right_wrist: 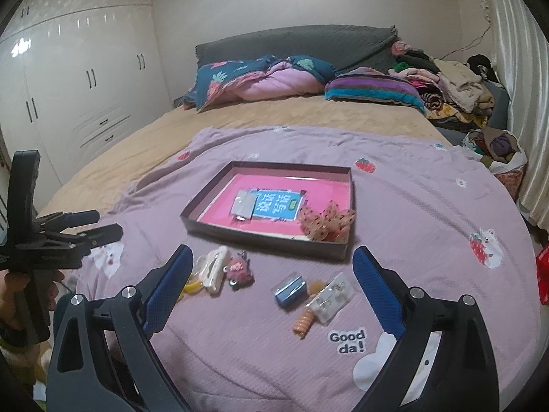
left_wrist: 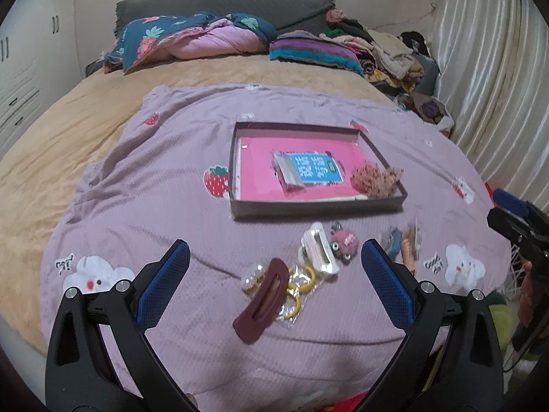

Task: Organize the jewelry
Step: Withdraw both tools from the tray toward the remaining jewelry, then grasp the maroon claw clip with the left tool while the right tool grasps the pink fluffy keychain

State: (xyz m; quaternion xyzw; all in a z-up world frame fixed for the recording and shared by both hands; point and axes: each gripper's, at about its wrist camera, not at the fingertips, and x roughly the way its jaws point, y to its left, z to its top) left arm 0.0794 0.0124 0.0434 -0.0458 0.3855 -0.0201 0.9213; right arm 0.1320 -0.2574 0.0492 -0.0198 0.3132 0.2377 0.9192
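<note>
Both tongs hang open and empty over the lilac blanket (right_wrist: 411, 206): left tongs (left_wrist: 274, 261) above the maroon hair clip (left_wrist: 262, 300); right tongs (right_wrist: 271, 267) near the earring packet (right_wrist: 331, 297); the box (right_wrist: 260, 237) lies beyond.

"Good da!" on purple bedspread (right_wrist: 429, 206) | blue card (right_wrist: 278, 207) in box: Chinese characters, unclear

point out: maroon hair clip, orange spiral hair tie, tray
maroon hair clip (left_wrist: 261, 300): left wrist view, middle of its body beside the slot.
orange spiral hair tie (right_wrist: 303, 322): right wrist view, middle coils.
tray (right_wrist: 271, 244): right wrist view, near outer wall.
</note>
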